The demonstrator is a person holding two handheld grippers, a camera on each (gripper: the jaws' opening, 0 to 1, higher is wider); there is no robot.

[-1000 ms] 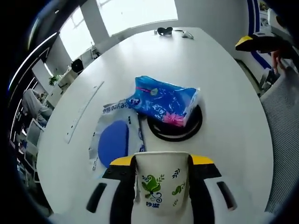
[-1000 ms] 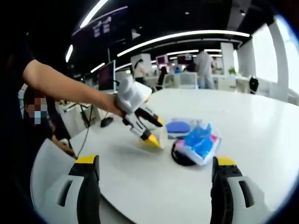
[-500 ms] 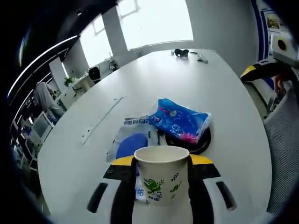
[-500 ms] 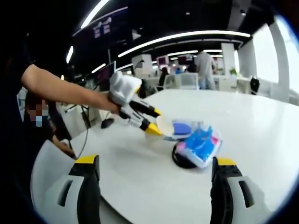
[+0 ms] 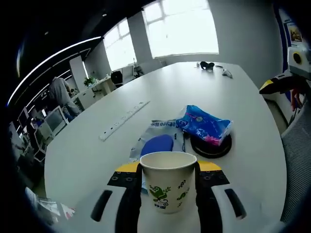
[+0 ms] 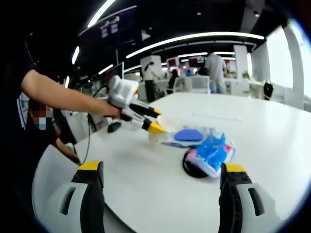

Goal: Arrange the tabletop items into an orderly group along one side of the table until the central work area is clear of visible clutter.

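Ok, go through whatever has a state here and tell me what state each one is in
Left tool: shut on the paper cup.
Paper cup: upright, held off the table.
Right tool: open, holding nothing.
Blue tissue pack: lying partly over the black round disc.

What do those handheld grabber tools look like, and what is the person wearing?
Each gripper has two black jaws with yellow tips; the right gripper shows white shells with dark slots on its jaws' outer sides, as does the left gripper. Seen from the right gripper view, the left gripper has a boxy white body. The person's sleeve is dark and short.
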